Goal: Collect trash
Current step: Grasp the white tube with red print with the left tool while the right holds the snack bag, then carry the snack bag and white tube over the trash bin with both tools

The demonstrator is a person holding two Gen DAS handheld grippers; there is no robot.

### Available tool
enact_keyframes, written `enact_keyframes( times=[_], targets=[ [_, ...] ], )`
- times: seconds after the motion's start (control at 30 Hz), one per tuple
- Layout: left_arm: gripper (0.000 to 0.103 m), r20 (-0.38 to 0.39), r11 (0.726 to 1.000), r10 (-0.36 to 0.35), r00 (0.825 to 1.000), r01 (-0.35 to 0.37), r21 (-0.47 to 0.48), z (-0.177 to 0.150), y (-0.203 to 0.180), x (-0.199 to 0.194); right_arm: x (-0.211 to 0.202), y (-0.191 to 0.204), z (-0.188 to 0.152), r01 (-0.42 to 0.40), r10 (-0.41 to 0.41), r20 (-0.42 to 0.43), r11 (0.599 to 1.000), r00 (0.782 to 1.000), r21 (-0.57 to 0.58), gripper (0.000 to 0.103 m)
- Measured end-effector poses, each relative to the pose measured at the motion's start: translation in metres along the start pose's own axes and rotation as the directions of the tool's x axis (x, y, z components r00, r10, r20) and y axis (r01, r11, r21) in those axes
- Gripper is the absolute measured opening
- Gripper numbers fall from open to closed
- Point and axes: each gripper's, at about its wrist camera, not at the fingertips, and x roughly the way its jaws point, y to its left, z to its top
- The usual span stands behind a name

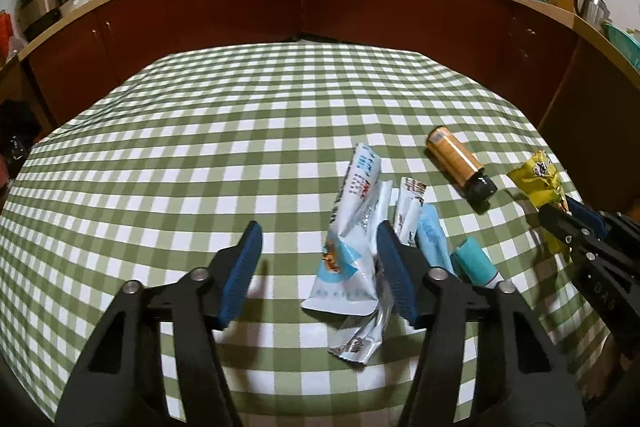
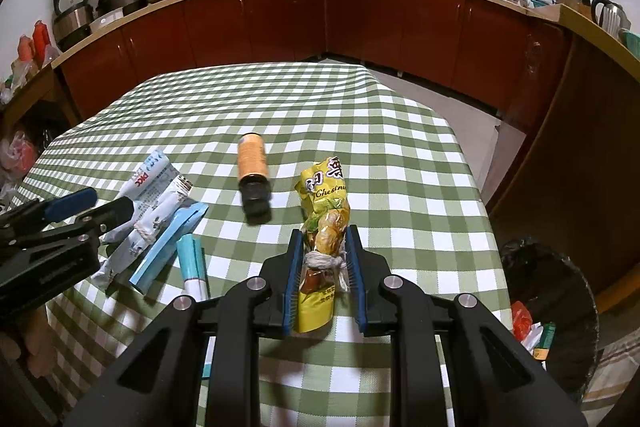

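1. A table under a green and white checked cloth (image 1: 200, 147) fills most of both views, with dark red kitchen cabinets (image 2: 280, 23) behind it.
2. A dark trash bin (image 2: 560, 307) stands on the floor just off the table's right edge, with some colourful litter inside.
3. The left gripper (image 1: 320, 267) has its blue-padded jaws spread wide. A crumpled white and light blue wrapper (image 1: 352, 247) stands between them, close against the right pad; whether it touches cannot be told. In the right wrist view this wrapper shows red letters that look like "PKC".
4. The right gripper (image 2: 326, 279) is clamped onto a yellow snack bag (image 2: 324, 215), gripping its twisted middle. The bag reads "Chestnu", the rest hidden by a fold.
5. An orange bottle with a black cap (image 2: 253, 175) lies on its side on the cloth between the two grippers, touched by neither.
6. A flat light blue packet (image 2: 168, 247) and a teal and white tube (image 2: 194, 263) lie beside the white wrapper.
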Motion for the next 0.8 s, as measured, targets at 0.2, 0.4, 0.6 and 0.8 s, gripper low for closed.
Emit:
enact_keyframes(
  times=[0.2,0.4,0.6,0.8],
  targets=[
    [0.034,-0.022,0.999,-0.034,0.999,0.035,0.021,-0.004,-0.003,0.008,0.000,-0.001,0.000,-0.002,0.002,-0.002,1.000,1.000,-0.001,0.022],
    [0.026,-0.020,0.998,-0.046,0.999,0.047,0.029,-0.009,-0.003,0.009,-0.001,0.000,-0.001,0.001,-0.001,-0.002,1.000,1.000,-0.001,0.022],
    [0.026,0.014,1.000,-0.026,1.000,0.026,0.007,-0.012,0.003,-0.004,-0.005,-0.002,-0.005,0.002,-0.002,0.009,1.000,1.000,0.004,0.022],
    [0.026,0.066,1.000,-0.012,0.998,0.012,0.003,-0.014,0.001,-0.033,-0.020,-0.009,-0.008,0.011,-0.011,0.042,1.000,0.999,0.015,0.022]
  ],
)
